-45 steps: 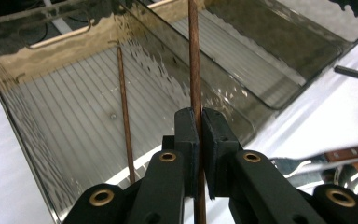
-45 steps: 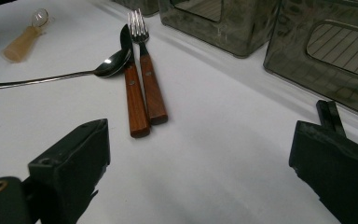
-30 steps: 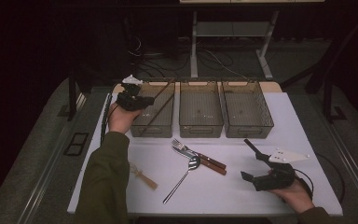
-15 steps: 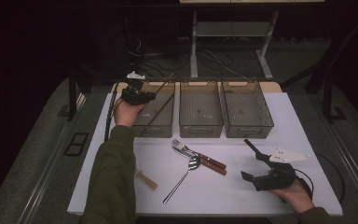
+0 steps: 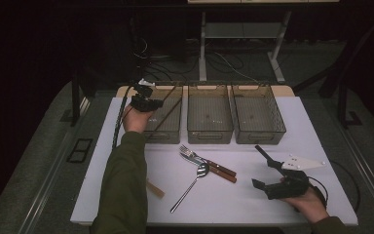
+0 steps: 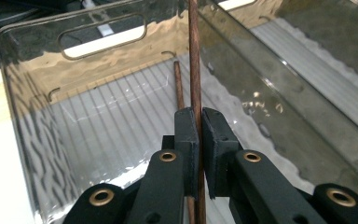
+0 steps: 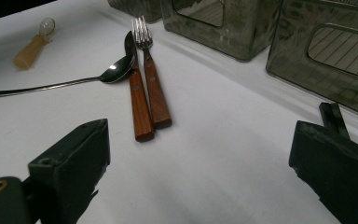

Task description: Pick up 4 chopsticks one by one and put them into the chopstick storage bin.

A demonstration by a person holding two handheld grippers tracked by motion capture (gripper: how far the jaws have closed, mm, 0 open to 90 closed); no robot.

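Note:
My left gripper [image 5: 148,103] hovers at the far left corner of the left clear bin [image 5: 161,135], and it is shut on a thin brown chopstick [image 6: 195,56] pinched upright between the pads [image 6: 200,126]. A second chopstick [image 6: 179,86] lies on the ribbed floor of that bin [image 6: 102,42]. Near the table's front right, my right gripper [image 5: 260,168] rests open with nothing between its jaws [image 7: 200,154]. Ahead of it lie a wood-handled fork [image 7: 151,70] and knife [image 7: 137,93] and a steel spoon [image 7: 74,81].
Two more clear bins [image 5: 209,131] [image 5: 259,134] stand in a row to the right of the left one. The fork, knife and spoon [image 5: 195,180] sit mid-table. A small tan-handled item [image 5: 155,190] lies front left on the white table [image 5: 311,126].
My left hand has shifted slightly right and lower toward the left bin, still gripping the chopstick. The right hand has stayed put.

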